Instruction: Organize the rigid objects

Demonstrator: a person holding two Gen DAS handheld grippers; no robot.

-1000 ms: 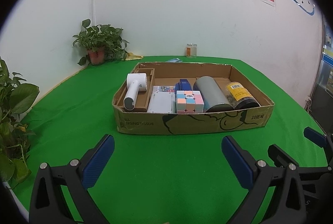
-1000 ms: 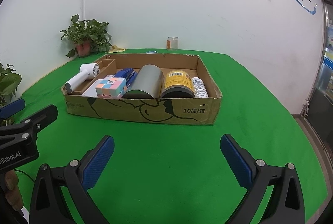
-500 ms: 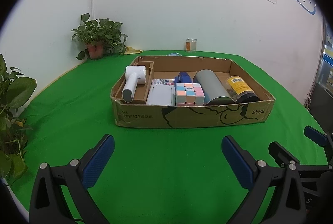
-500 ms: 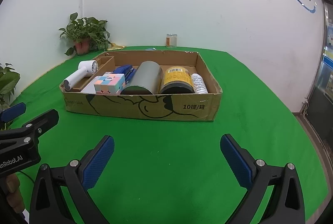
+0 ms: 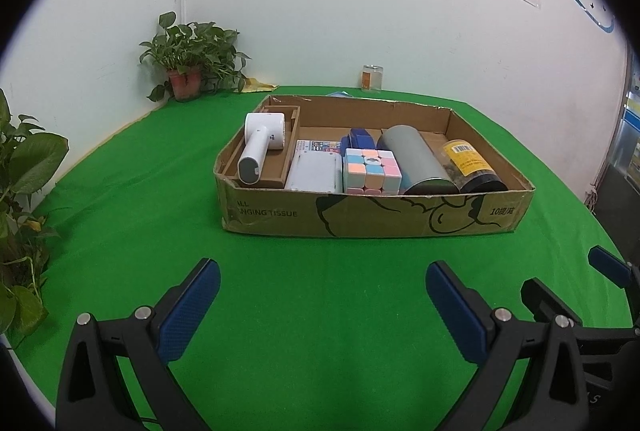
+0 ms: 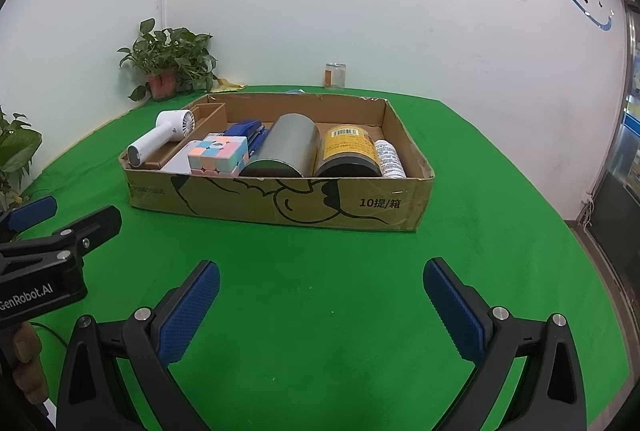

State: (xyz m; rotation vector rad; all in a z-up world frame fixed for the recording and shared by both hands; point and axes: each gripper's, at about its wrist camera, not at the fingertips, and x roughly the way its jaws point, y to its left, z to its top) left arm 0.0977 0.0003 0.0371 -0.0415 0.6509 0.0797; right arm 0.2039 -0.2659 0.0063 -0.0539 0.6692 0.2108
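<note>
A shallow cardboard box (image 5: 360, 217) (image 6: 280, 203) stands on the green table. In it lie a white handheld fan (image 5: 260, 145) (image 6: 160, 137), a white flat case (image 5: 314, 173), a pastel puzzle cube (image 5: 372, 171) (image 6: 218, 155), a blue stapler (image 5: 360, 141) (image 6: 244, 131), a grey cylinder (image 5: 416, 161) (image 6: 286, 151), a yellow-labelled jar (image 5: 472, 165) (image 6: 348, 151) and a small white bottle (image 6: 390, 159). My left gripper (image 5: 322, 307) and right gripper (image 6: 320, 305) are both open and empty, above the cloth in front of the box.
A potted plant (image 5: 188, 65) stands in the far left corner, another plant (image 5: 20, 211) at the left edge. A small glass jar (image 5: 372, 78) stands by the back wall. The table drops off at the right edge (image 6: 580, 231).
Both grippers have tilted slightly, so the box sits a little lower in both views. Nothing in the box moved. Both grippers stayed open.
</note>
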